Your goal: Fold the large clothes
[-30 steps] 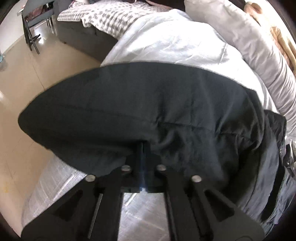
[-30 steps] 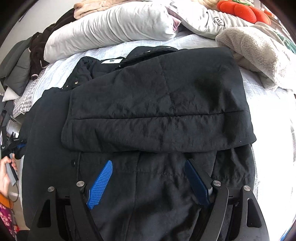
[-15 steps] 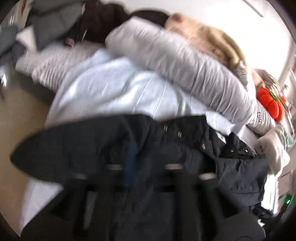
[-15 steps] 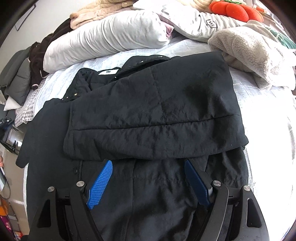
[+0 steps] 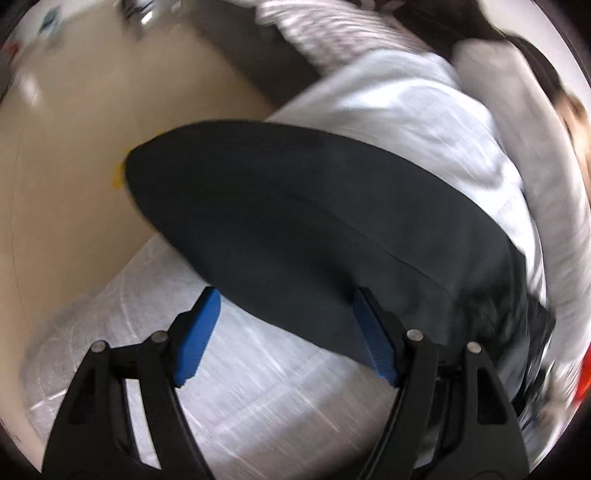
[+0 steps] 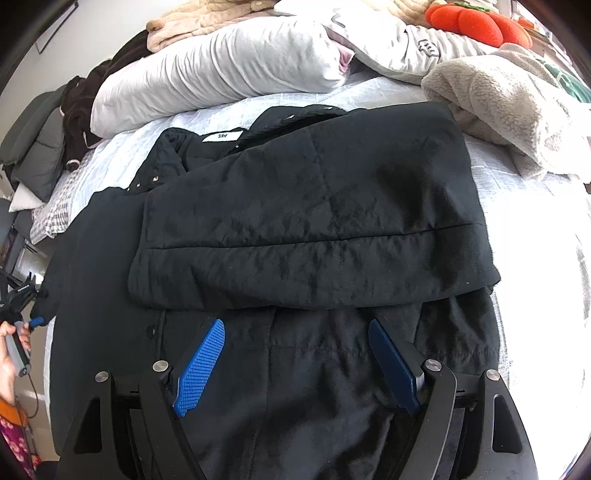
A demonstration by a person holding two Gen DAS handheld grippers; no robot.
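A black coat (image 6: 314,221) lies spread on the bed, collar and white label toward the pillows. One sleeve is folded across its chest. The other sleeve (image 5: 295,206) stretches out to the bed's edge and hangs over the floor. My left gripper (image 5: 286,295) hovers at this sleeve's lower edge with its jaws opening. The cloth's edge runs between the blue pads (image 5: 199,332), which do not press on it. In the right wrist view a hand holds that gripper at the far left, by the cuff (image 6: 44,306). My right gripper (image 6: 295,325) is open over the coat's lower body, holding nothing.
A long white pillow (image 6: 221,74), a beige fleece blanket (image 6: 498,103) and an orange plush (image 6: 476,22) line the far side of the bed. Dark clothes (image 6: 81,110) are heaped at the far left. The tan floor (image 5: 74,147) drops away beyond the sheet (image 5: 258,406).
The left gripper was shut on the black sleeve a second ago; its jaws now stand apart and its view has swung sideways and back. The right gripper has stayed open in place.
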